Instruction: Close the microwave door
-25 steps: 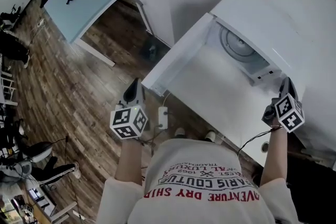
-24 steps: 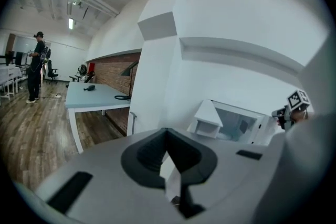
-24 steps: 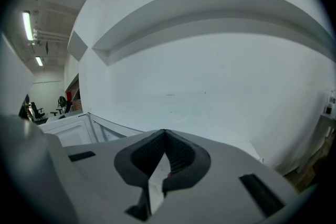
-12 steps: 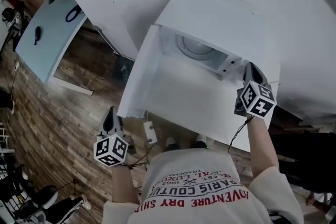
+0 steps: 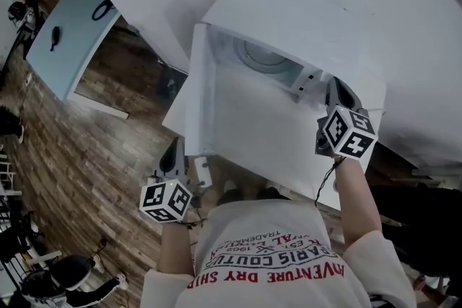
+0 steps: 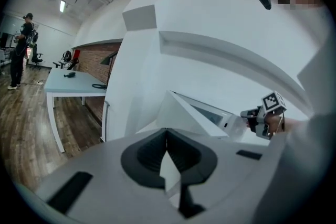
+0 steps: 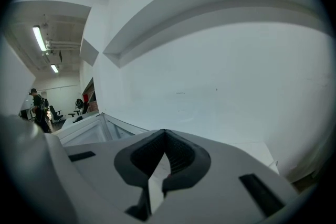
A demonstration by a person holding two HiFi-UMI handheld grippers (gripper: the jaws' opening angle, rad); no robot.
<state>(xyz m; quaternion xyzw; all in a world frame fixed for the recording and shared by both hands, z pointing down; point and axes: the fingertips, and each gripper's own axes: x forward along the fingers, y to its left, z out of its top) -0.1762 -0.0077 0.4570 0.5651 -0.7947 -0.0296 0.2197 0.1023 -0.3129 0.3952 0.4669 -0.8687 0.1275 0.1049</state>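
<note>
The white microwave [image 5: 289,7] stands on a white counter, its cavity and turntable [image 5: 260,58] still showing. Its white door [image 5: 253,130] hangs partly open, swung out toward me from the left side. My right gripper [image 5: 333,88] is shut and empty, its tips against the door's right edge by the control strip. My left gripper [image 5: 173,153] is also shut and empty, held low over the floor to the left of the door and apart from it. The left gripper view shows the microwave [image 6: 199,113] and the right gripper [image 6: 261,114] beyond the left gripper [image 6: 167,132]. In its own view, the right gripper [image 7: 164,135] faces the white wall.
A pale blue table [image 5: 72,32] with black items stands at the far left on the wooden floor [image 5: 94,148]. A white power strip [image 5: 202,173] lies on the floor under the door. Office chairs [image 5: 65,274] are at the lower left. A person [image 6: 23,44] stands far off.
The door has swung further in toward the cavity, with the right gripper following along its right edge. The left gripper has risen slightly beside the door's left edge.
</note>
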